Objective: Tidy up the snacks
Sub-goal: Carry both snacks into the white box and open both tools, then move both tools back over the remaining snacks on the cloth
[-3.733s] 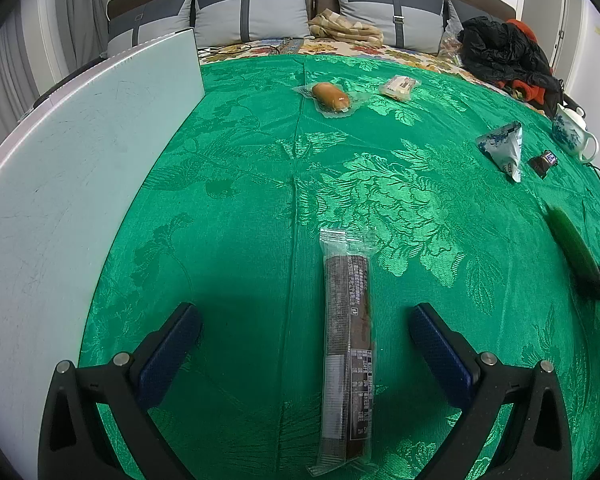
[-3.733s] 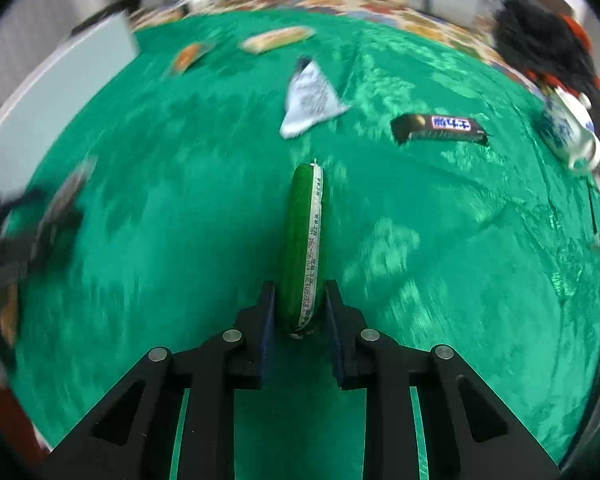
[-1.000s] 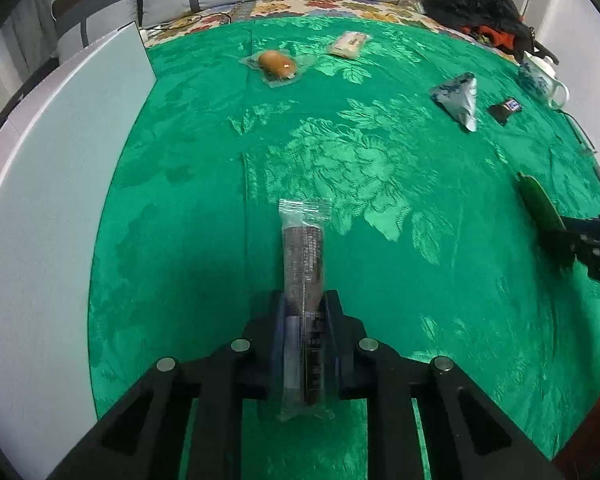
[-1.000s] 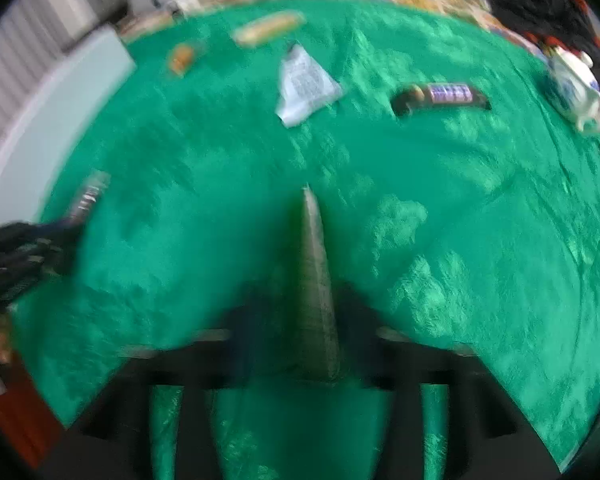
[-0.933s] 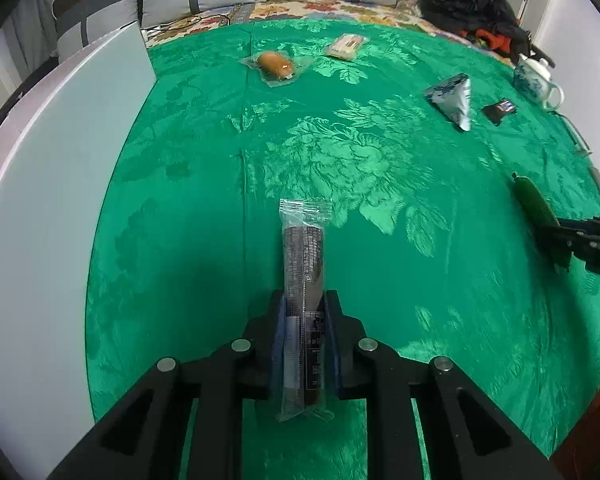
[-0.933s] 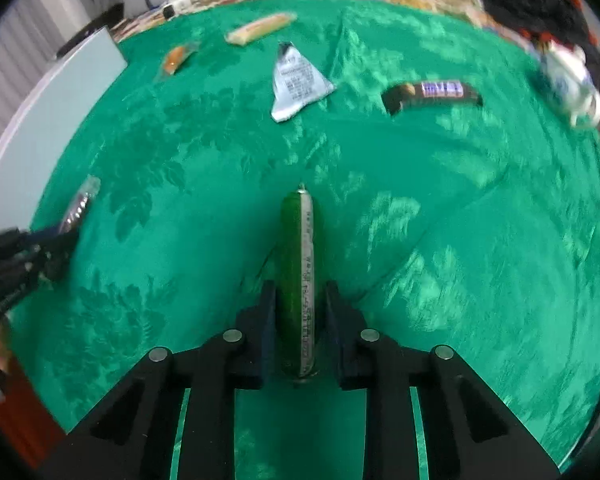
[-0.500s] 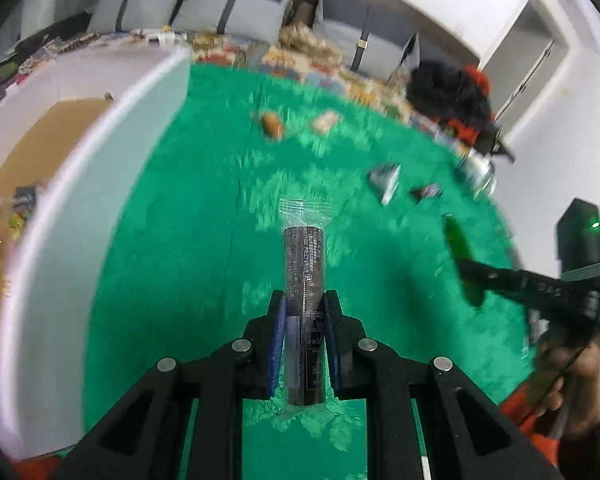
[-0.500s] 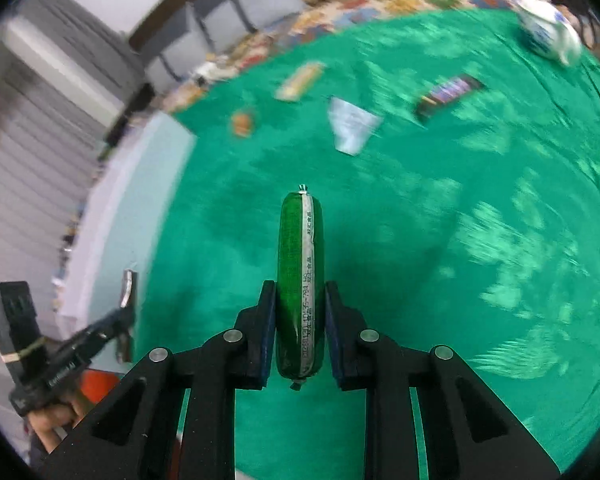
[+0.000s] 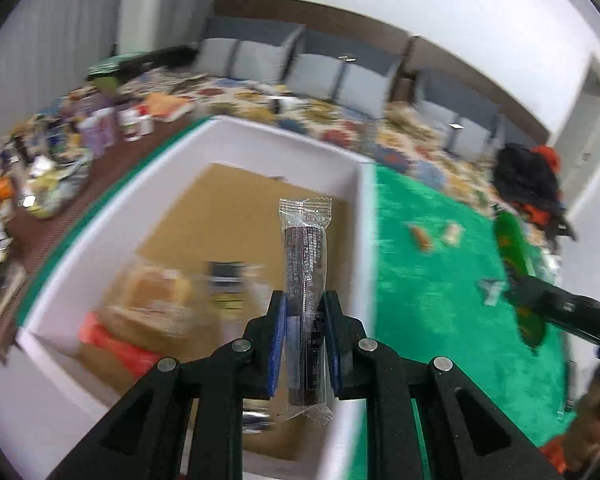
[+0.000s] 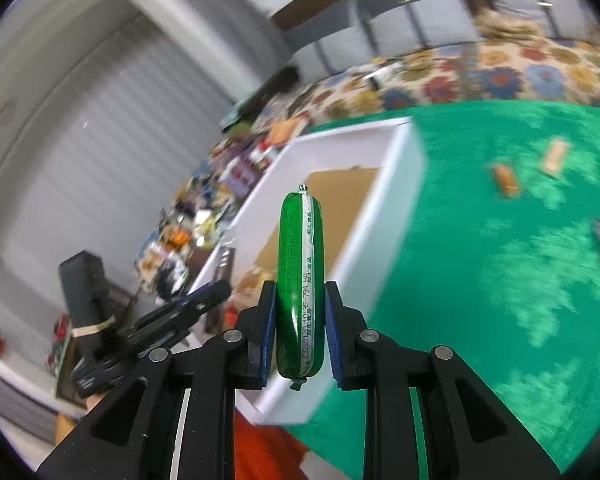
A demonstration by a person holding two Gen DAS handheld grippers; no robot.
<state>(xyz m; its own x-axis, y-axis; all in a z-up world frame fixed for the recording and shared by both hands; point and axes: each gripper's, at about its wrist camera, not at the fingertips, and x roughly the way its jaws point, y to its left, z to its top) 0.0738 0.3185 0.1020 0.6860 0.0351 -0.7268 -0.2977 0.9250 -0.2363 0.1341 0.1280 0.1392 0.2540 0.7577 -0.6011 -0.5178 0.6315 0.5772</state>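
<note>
Green brocade cloth (image 9: 440,280) covers the table as both grippers hang in the air by a white box (image 9: 364,216). Left gripper (image 9: 305,342) clamps a dark snack bar in clear wrap (image 9: 305,264) above the box's brown floor. Right gripper (image 10: 299,334) pinches a green sausage stick (image 10: 300,276) upright, beside the box's rim. Blurred snacks (image 9: 156,304) lie inside.

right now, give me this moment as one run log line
left gripper: shut on dark snack stick, over white box | right gripper: shut on green sausage, beside box | neither released
</note>
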